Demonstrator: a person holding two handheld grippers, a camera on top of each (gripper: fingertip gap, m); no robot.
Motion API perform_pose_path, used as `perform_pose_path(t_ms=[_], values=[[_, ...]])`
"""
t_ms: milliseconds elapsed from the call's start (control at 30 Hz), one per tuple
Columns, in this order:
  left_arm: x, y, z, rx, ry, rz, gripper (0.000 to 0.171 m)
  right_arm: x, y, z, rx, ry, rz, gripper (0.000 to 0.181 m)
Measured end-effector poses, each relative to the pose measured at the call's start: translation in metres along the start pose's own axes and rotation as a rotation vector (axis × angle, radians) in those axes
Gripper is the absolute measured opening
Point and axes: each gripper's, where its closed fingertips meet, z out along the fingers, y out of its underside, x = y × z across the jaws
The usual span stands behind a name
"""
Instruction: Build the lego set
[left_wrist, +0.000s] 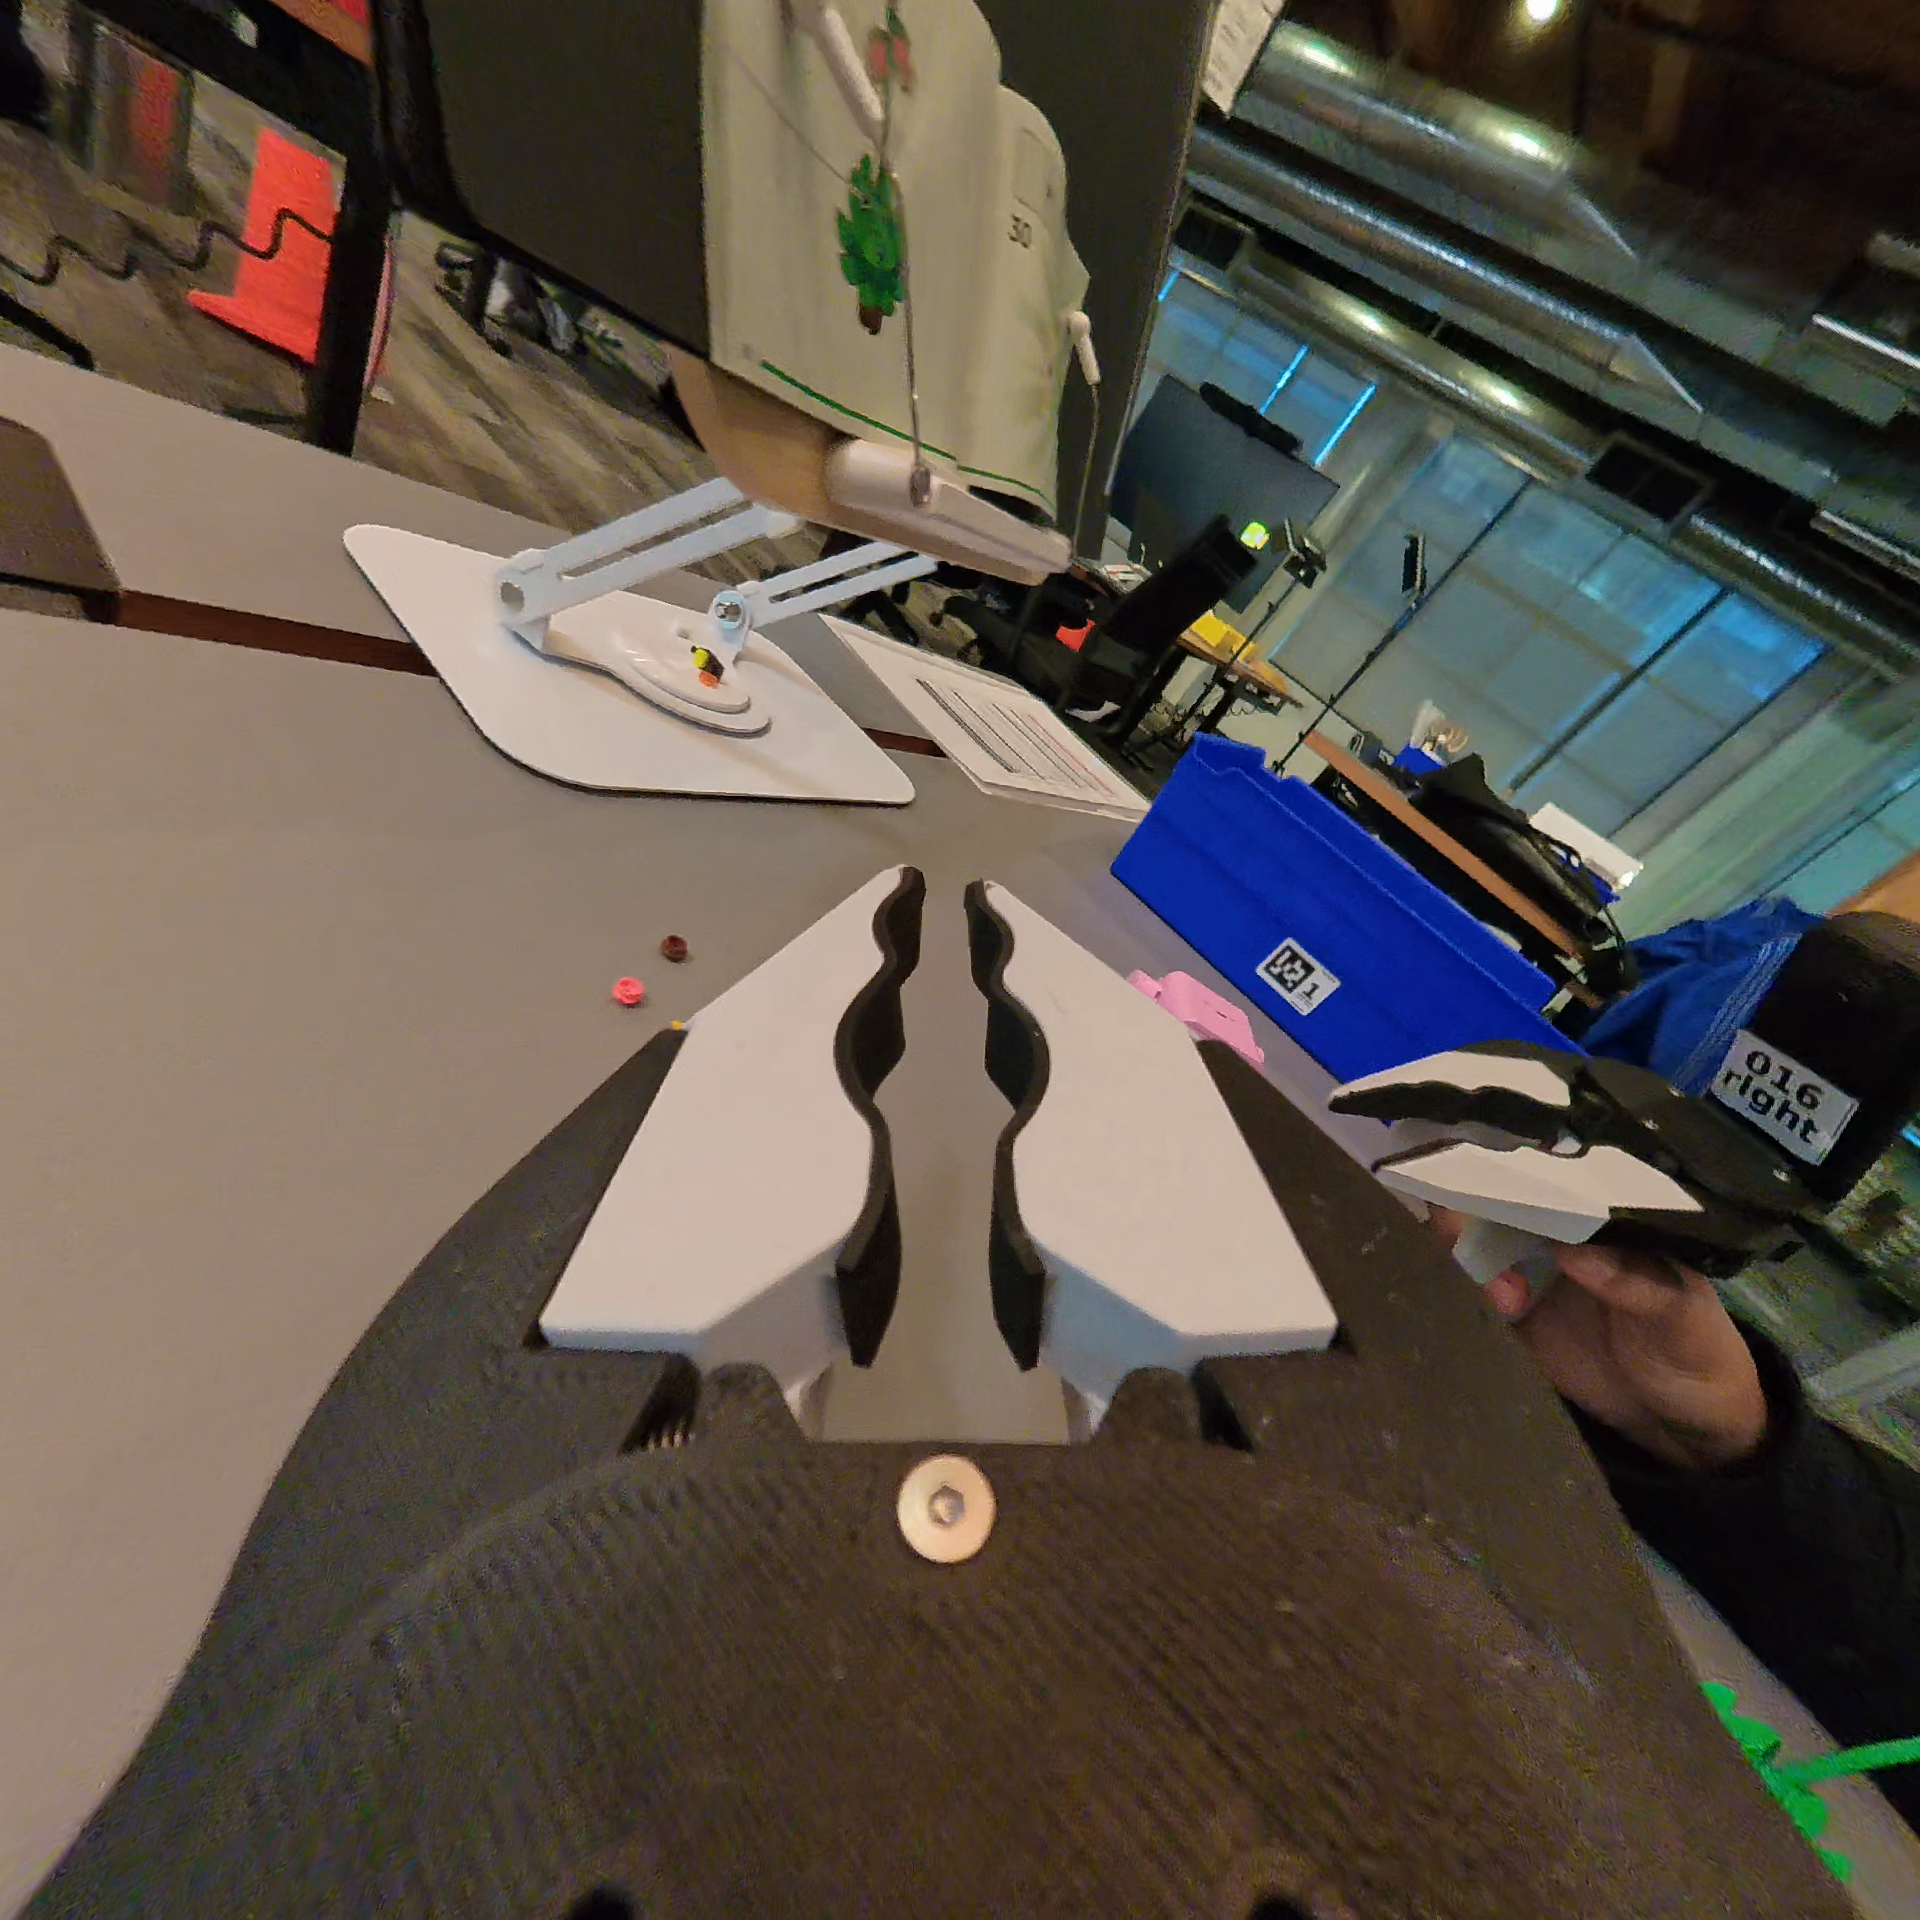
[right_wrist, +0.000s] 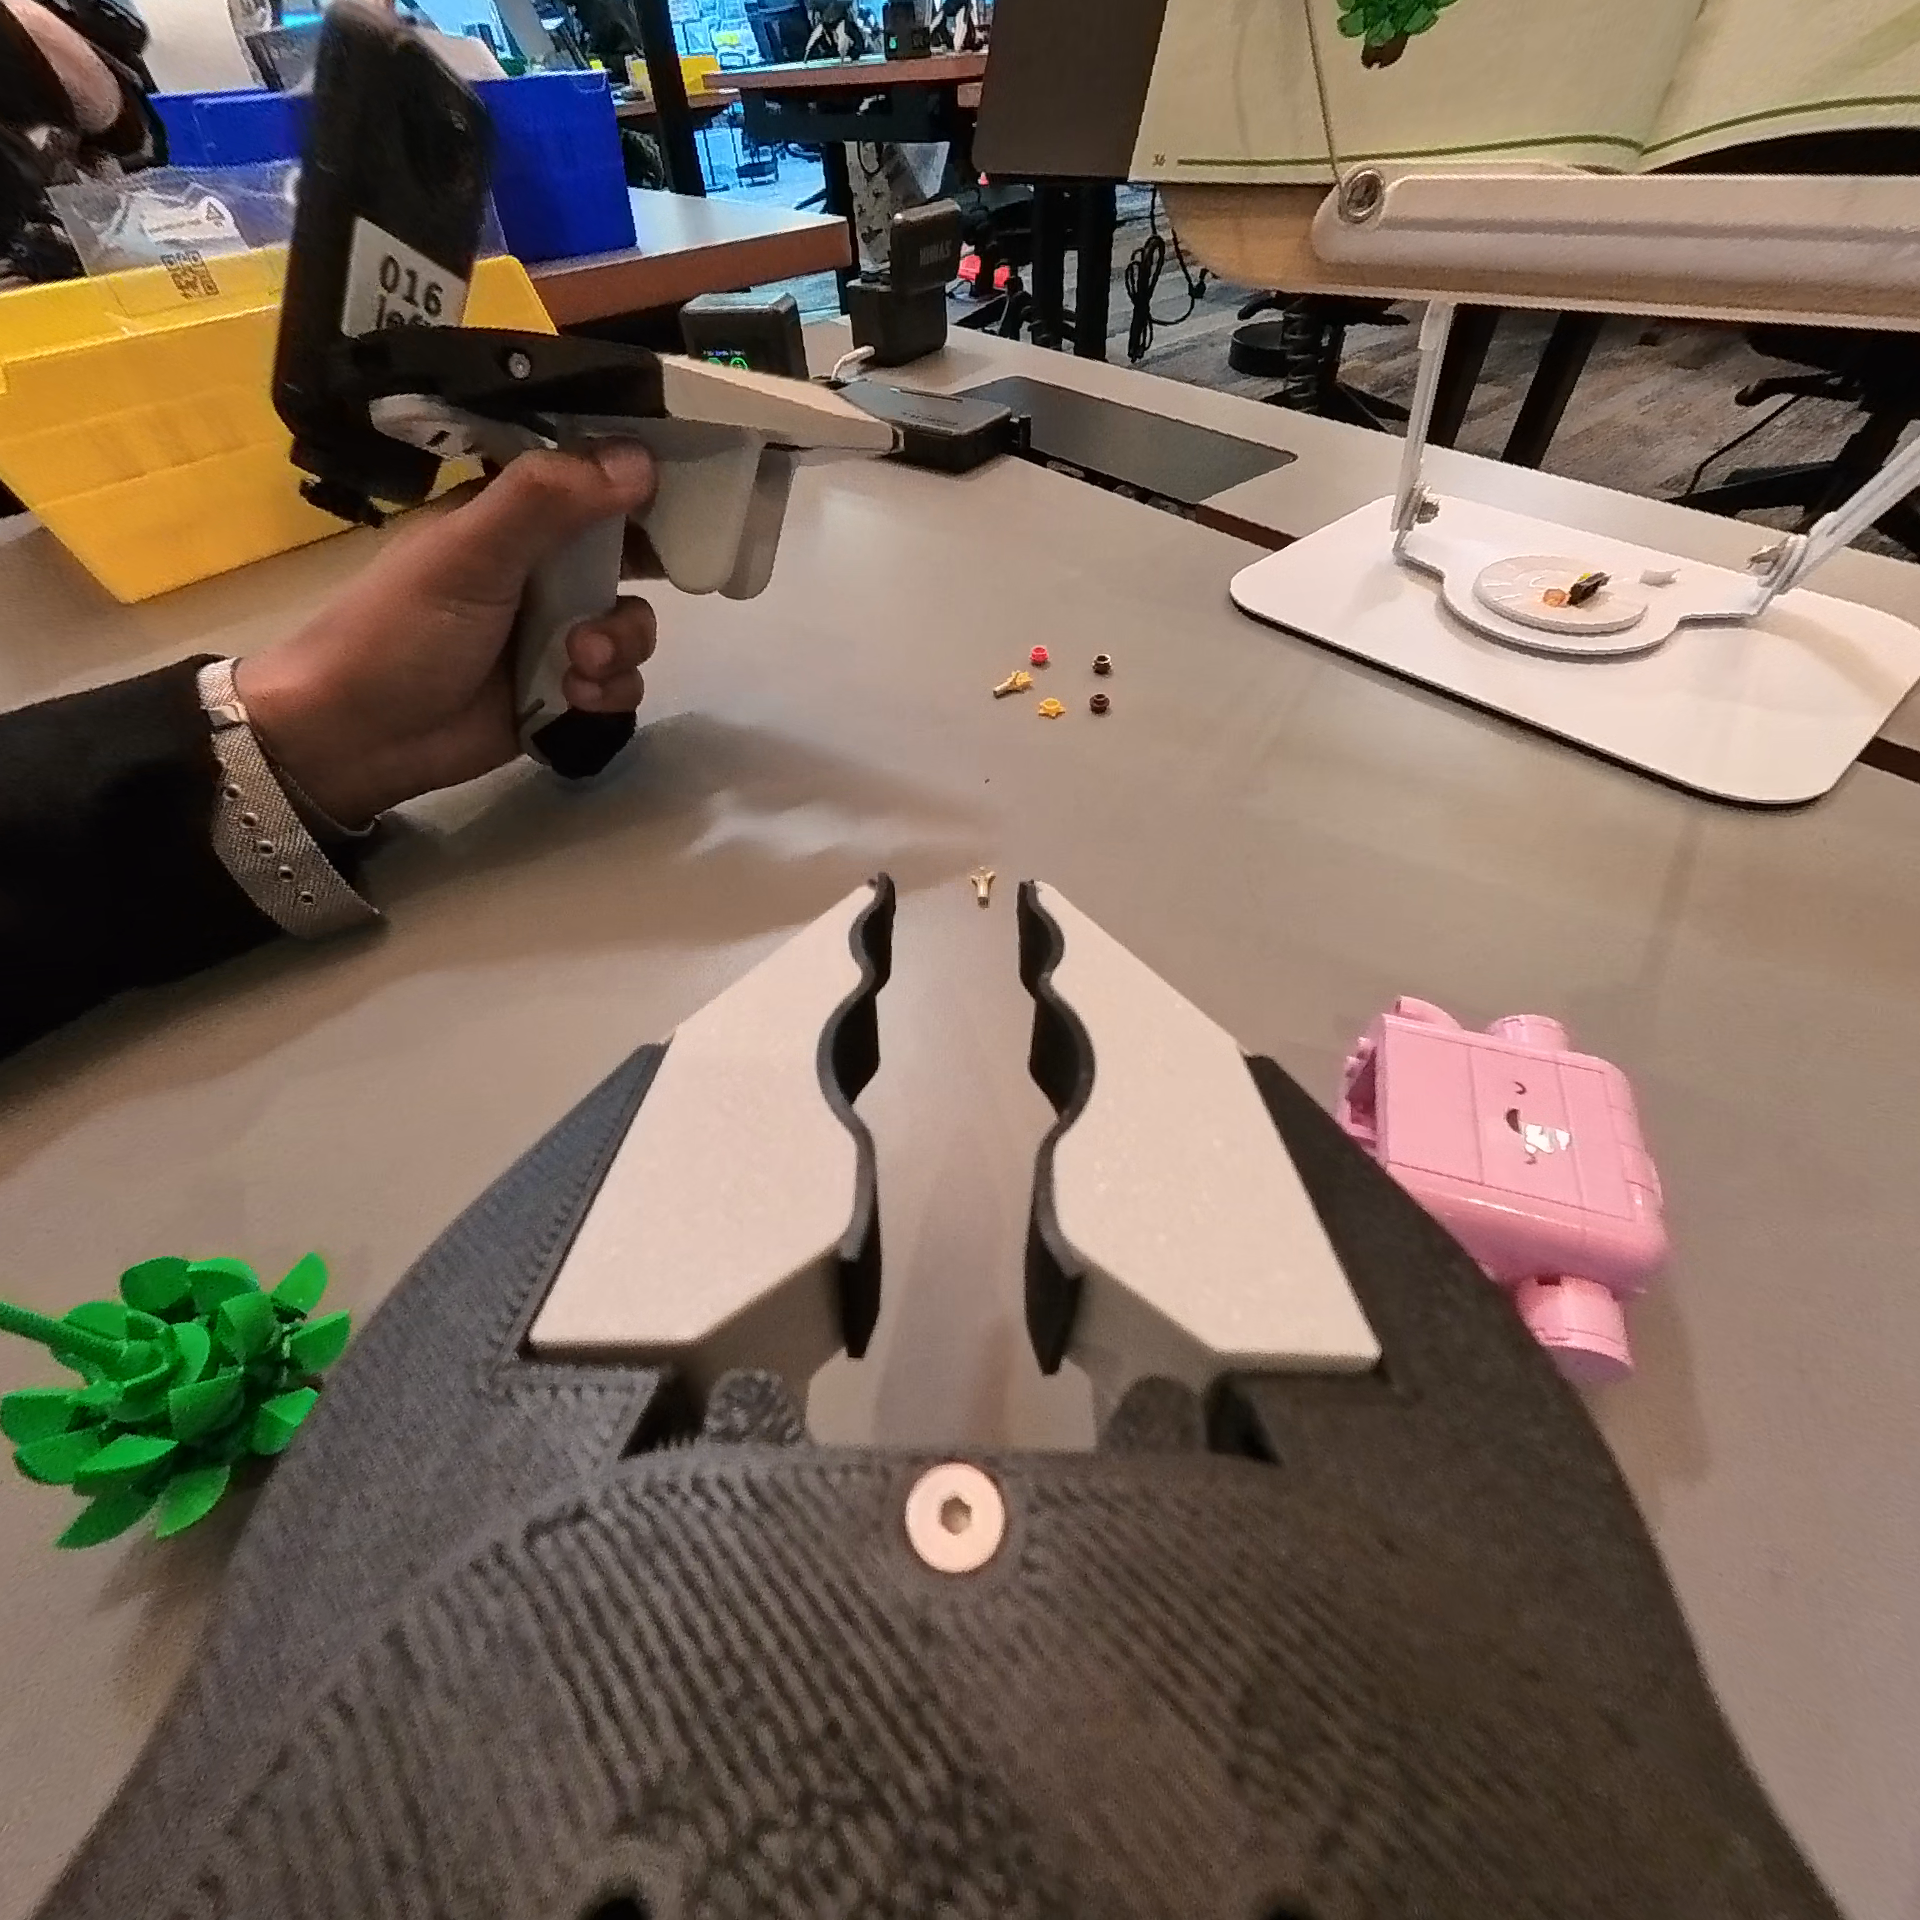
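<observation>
My right gripper (right_wrist: 956, 889) is open and empty, low over the grey table (right_wrist: 1351, 935). A tiny gold piece (right_wrist: 981, 885) lies on the table just beyond its tips. Farther off lie a red stud (right_wrist: 1038, 654), two brown studs (right_wrist: 1103, 662), a yellow star piece (right_wrist: 1051, 708) and another gold piece (right_wrist: 1011, 683). A pink lego block (right_wrist: 1507, 1164) lies to the right and a green leafy piece (right_wrist: 166, 1382) to the left. My left gripper (left_wrist: 943, 888) is narrowly open and empty, raised above the table. It also shows in the right wrist view (right_wrist: 894, 436), held by a hand.
A white book stand (right_wrist: 1558, 665) holds the open instruction booklet (right_wrist: 1558, 83) at the back right; small pieces rest on its base. A yellow bin (right_wrist: 156, 436) stands at the back left. A blue bin (left_wrist: 1330, 935) stands beyond the pink block (left_wrist: 1195, 1003). Left tips to right tips: about 15 cm. The tiny gold piece (right_wrist: 981, 885) lies around 10 cm away from my right fingertips.
</observation>
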Motion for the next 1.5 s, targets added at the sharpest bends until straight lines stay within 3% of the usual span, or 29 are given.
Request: perform_pose_path(t_ms=[500,767,900,1033,1200,1400,1500], values=[[0.006,0.015,0.01,-0.061,0.034,0.0,0.007,-0.002,0.002,0.001,-0.015,-0.018,0.028,0.022],[0.022,0.03,0.02,-0.151,0.047,0.162,0.009,-0.006,-0.008,-0.006,0.057,-0.096,0.113,0.03],[0.019,0.033,0.018,-0.202,-0.029,0.274,0.016,-0.007,-0.01,-0.008,0.077,-0.101,0.121,0.036],[0.017,0.018,0.012,-0.138,-0.105,0.348,0.033,-0.004,-0.011,-0.006,0.08,-0.051,0.092,0.054],[-0.007,0.001,0.008,-0.045,-0.271,0.405,0.086,-0.005,-0.006,-0.001,0.043,-0.018,0.051,0.064],[-0.008,0.002,0.01,-0.041,-0.276,0.399,0.096,-0.008,-0.007,-0.002,0.049,-0.024,0.049,0.06],[-0.004,-0.003,0.009,-0.01,-0.281,0.406,0.111,-0.012,-0.009,-0.005,0.065,-0.075,0.103,0.057]])
